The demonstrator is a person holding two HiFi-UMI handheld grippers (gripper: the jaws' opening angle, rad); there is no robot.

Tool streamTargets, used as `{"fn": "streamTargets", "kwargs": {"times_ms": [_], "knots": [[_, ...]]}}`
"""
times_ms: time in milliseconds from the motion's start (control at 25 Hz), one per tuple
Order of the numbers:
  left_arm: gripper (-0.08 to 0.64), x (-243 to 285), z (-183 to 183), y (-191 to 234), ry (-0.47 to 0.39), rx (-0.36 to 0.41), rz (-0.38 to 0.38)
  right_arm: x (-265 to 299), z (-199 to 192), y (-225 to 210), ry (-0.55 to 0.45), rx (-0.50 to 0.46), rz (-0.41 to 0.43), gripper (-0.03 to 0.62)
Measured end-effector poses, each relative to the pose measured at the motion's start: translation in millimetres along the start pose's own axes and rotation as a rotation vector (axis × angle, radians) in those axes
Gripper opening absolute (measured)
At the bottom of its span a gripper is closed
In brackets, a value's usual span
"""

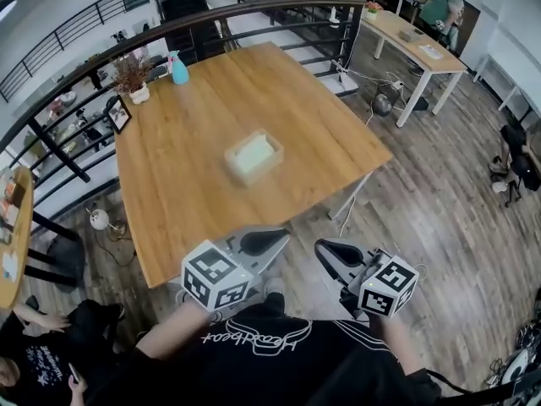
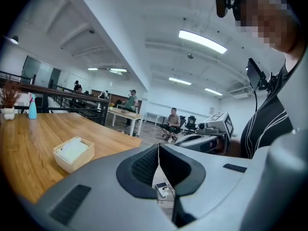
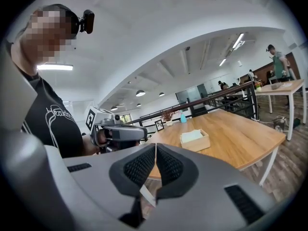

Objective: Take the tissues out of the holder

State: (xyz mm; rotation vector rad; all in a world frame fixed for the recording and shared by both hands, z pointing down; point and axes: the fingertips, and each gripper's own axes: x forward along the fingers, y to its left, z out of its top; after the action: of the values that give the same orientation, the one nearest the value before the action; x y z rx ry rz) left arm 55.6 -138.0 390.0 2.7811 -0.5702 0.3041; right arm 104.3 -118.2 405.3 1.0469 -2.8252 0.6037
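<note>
- Wood table [image 1: 194, 167] with a light plank top; wood-look floor [image 1: 439, 193] around it. Open office, black railing [image 1: 101, 57] past the table's far edge.
- Writing: white script print on the person's black shirt [image 1: 254, 337], letters not clear enough to read. Black-and-white square markers on the two cubes, no words.
- Left gripper [image 2: 159, 150]: jaws closed, pads together, nothing between.
- Right gripper [image 3: 156, 150]: same, closed and empty.
- Both sit off the table's near edge, side by side, not touching.
- Holder [image 1: 264, 172]: one open-top box mid-table, well ahead of both jaw tips; ahead-left of the left jaws, ahead-right of the right jaws.
- Tissues [image 1: 252, 153]: one white stack, inside the holder.
- Far beyond the jaws, at the table's far corner: one blue spray bottle [image 1: 178, 68], one potted plant [image 1: 133, 76], one picture frame [image 1: 119, 115].
- One second table [image 1: 414, 36] further off.
</note>
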Motion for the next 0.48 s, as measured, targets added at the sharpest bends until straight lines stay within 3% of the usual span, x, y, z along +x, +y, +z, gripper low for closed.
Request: {"fn": "streamTargets", "kwargs": {"times_ms": [480], "knots": [[0.014,33.6,11.6,153.2,0.049,-0.029,0.089,119.2,41.3,-96.3,0.063,0.017,0.089,0.018]]}}
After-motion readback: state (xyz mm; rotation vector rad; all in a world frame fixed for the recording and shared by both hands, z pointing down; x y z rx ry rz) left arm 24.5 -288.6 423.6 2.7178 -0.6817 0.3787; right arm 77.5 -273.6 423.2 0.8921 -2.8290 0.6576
